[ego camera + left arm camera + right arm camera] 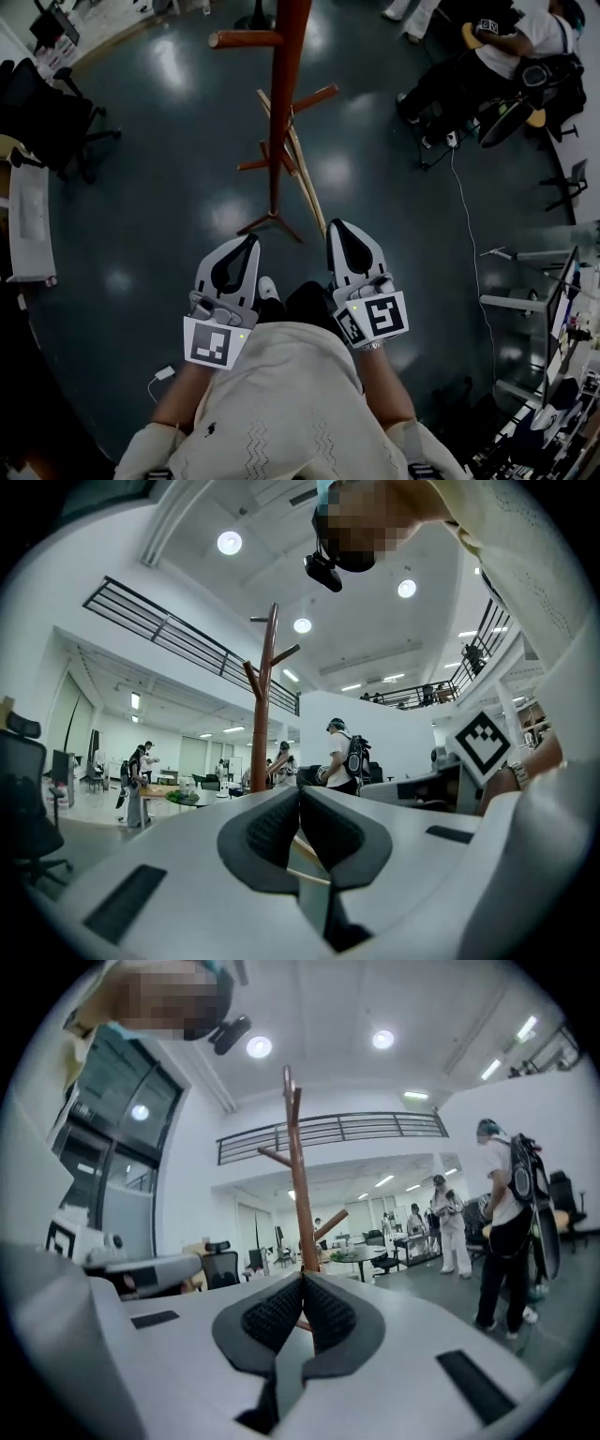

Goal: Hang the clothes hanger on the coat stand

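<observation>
Both pairs of jaws are pressed together on nothing, the left gripper (249, 241) and right gripper (337, 227) side by side near the coat stand (286, 75). The pale hanger (305, 178) leans low against its trunk. One gripper should probably open first, then pinch the hanger near its hook.

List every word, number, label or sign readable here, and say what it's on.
No readable text anywhere.
Black-and-white square markers on the left hand-held gripper and right hand-held gripper: patterns, no letters.
Small dark emblem on the cream knit sweater: too small to read.
</observation>
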